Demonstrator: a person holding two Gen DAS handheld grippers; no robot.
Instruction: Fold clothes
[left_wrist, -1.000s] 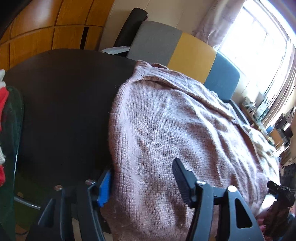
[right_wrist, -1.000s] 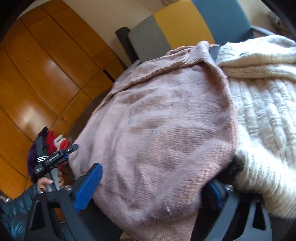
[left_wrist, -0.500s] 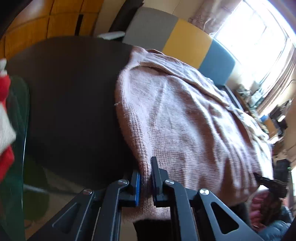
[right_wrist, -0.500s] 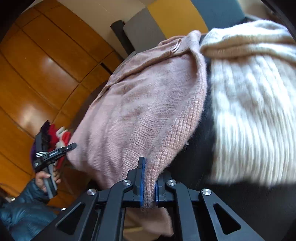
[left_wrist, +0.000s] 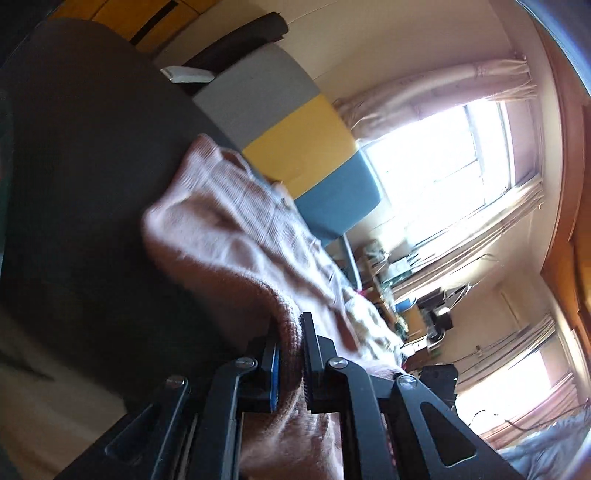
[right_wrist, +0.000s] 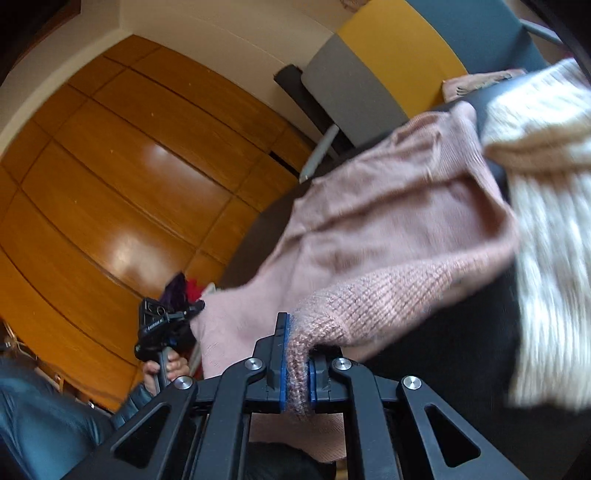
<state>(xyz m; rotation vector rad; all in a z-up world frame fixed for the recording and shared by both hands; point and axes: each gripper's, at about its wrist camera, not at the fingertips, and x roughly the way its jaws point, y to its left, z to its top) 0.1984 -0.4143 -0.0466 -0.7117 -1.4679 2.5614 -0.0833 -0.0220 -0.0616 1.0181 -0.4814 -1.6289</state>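
Pink sweater (right_wrist: 388, 221), soft chunky ribbed knit

Black linkage grippers (right_wrist: 297, 363), silver screws, blue jaw pads; dark teal sleeve (right_wrist: 40, 417).

The sweater (right_wrist: 388, 221) lies on the table (left_wrist: 81, 155), beside the knit (right_wrist: 546, 229), chairs (left_wrist: 295, 122) behind.
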